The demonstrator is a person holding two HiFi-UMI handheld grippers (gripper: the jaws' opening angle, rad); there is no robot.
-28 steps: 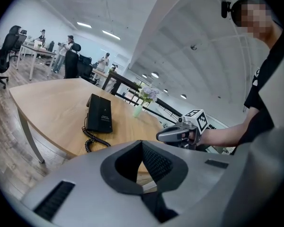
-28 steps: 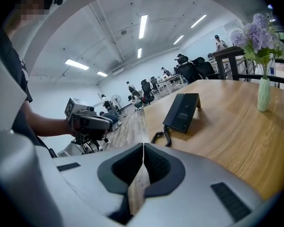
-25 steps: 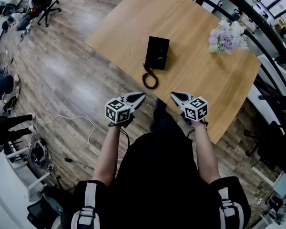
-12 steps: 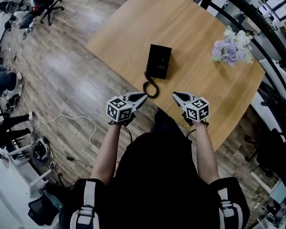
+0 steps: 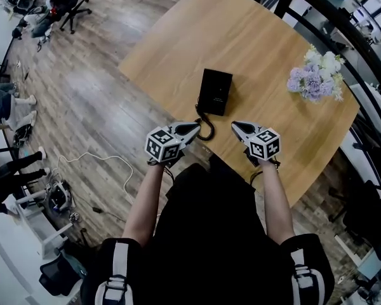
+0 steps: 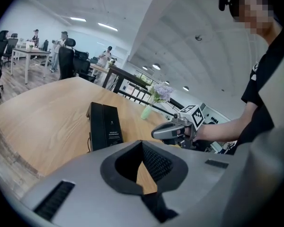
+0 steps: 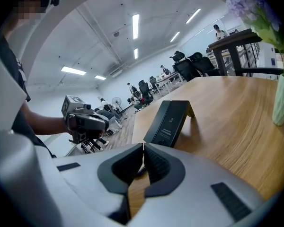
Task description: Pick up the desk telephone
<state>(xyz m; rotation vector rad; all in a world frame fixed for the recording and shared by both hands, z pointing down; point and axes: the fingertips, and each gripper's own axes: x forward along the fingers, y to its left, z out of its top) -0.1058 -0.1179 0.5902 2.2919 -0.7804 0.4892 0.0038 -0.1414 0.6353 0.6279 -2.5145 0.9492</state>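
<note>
A black phone (image 5: 215,91) lies flat on the wooden table (image 5: 254,37), a little in from the near edge where the person stands and well clear of every corner. Its coiled cord (image 5: 207,131) trails from the phone's near end to that edge. The left tongs (image 5: 195,127) hang right at the near edge, just beside the cord coil, with the jaws clenched together and nothing between them. The right tongs (image 5: 234,126) hover over the table just inside the same edge, to the right of the cord, equally clenched and empty. Both point toward the phone, one on either side of it, and neither touches it. A vase (image 7: 283,105) of pale purple and white flowers (image 5: 314,78) stands near the table's right edge, well apart from the phone.
</note>
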